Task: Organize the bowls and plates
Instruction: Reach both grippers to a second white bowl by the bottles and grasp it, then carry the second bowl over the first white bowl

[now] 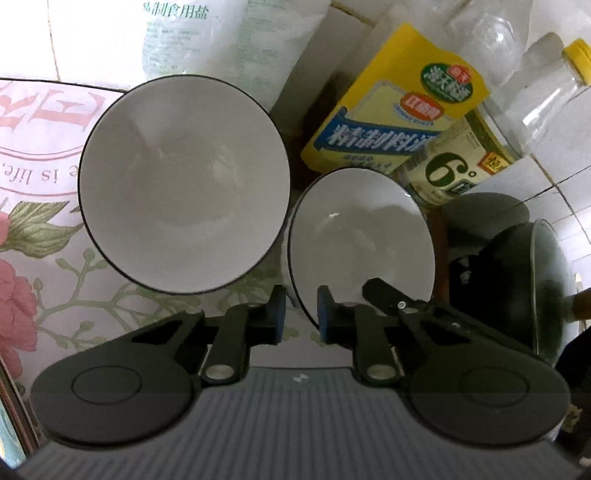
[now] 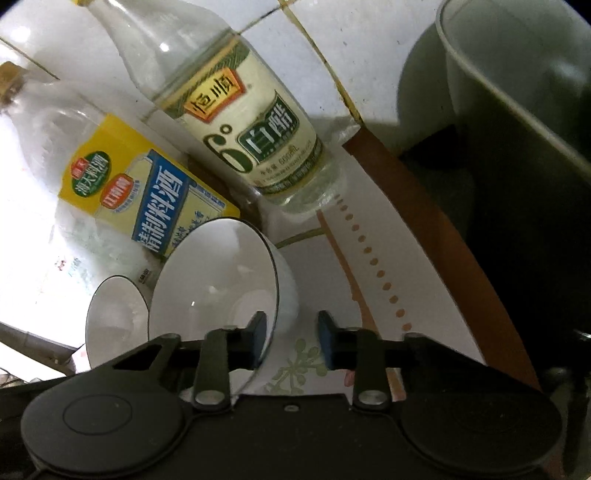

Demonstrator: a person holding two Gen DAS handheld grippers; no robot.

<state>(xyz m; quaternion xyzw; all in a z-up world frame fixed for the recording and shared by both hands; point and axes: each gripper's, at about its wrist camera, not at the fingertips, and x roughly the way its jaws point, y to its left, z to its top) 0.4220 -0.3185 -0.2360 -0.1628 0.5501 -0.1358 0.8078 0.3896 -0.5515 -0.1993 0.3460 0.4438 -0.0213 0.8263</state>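
Observation:
Two white bowls with dark rims stand on a floral cloth. In the left wrist view the big bowl (image 1: 183, 184) is at centre left and the smaller bowl (image 1: 360, 240) right of it. My left gripper (image 1: 301, 314) is open, its jaws standing either side of the smaller bowl's near rim. The black tip of the other gripper (image 1: 384, 295) reaches into that bowl. In the right wrist view my right gripper (image 2: 291, 334) is open, its left finger inside the nearer bowl (image 2: 218, 291) and the rim between the jaws. The second bowl (image 2: 116, 317) lies left.
A yellow cooking-wine bottle (image 1: 395, 107) and a vinegar bottle (image 2: 251, 136) stand against the tiled wall behind the bowls. A white salt bag (image 1: 207, 33) leans at the back. A dark pot (image 1: 524, 277) sits to the right, beside a brown table edge (image 2: 424, 206).

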